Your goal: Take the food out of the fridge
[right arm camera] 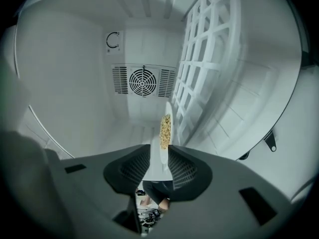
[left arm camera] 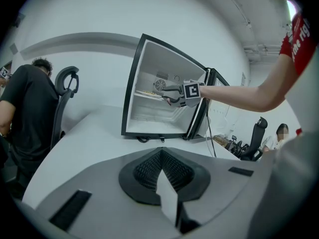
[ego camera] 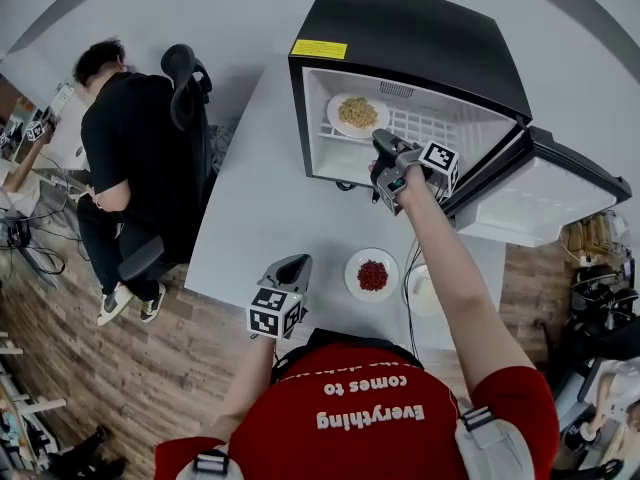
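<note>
A white plate of yellow food lies on the wire shelf inside the open black mini fridge. My right gripper reaches into the fridge at the plate's near rim. In the right gripper view the plate appears edge-on, its rim in the gap of the right gripper, whose jaws stand open. My left gripper hovers over the white table near its front edge, shut and empty. From the left gripper I look across the table at the fridge.
A plate of red food and an empty white dish sit on the table near me, with a cable between them. The fridge door swings out to the right. A person in black sits left of the table by an office chair.
</note>
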Motion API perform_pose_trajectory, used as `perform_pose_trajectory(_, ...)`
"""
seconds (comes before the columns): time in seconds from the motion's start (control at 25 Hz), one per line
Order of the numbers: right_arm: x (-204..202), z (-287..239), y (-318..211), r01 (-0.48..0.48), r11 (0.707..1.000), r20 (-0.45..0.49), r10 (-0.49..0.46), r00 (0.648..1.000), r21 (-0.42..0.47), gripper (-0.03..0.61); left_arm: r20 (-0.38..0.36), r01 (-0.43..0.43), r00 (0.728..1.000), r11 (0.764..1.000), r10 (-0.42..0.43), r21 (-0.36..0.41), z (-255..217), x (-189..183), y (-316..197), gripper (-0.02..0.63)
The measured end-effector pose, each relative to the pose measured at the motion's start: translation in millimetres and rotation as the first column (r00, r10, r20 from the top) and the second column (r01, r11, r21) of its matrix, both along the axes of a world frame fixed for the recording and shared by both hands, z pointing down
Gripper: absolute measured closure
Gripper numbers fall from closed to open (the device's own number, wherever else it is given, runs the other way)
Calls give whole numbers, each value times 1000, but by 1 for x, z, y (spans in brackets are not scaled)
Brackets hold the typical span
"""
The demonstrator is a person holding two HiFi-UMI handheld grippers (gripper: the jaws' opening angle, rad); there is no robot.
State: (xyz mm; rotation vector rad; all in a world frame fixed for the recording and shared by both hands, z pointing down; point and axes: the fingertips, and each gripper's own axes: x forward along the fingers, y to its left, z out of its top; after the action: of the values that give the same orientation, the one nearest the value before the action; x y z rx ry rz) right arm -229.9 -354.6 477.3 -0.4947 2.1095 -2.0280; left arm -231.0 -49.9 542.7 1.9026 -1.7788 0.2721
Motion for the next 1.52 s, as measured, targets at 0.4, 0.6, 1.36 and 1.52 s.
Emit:
perform_pose_trajectory(0.4, -13, 8, -11, -2, 999, -204, -9, 979, -54, 482, -18, 4, 1000, 1000, -4, -3, 6, -1, 1, 615)
perform_pose_trajectory(0.6, -18, 11, -17, 68, 996, -349, -81, 933, -50, 468, -26, -1, 1000, 1000, 1, 3, 7, 1, 1, 615)
perform_pose_trajectory(1.36, -30, 16, -42, -126, 980, -299, 75, 951, -154, 552, -35, -7, 999, 1000, 7, -9, 10, 0, 1, 615)
perform_pose_trajectory(1.52, -29, 12, -41, -116, 985, -227, 85, 970, -128, 558, -31, -9, 999, 1000, 9, -5, 7, -1, 1, 615)
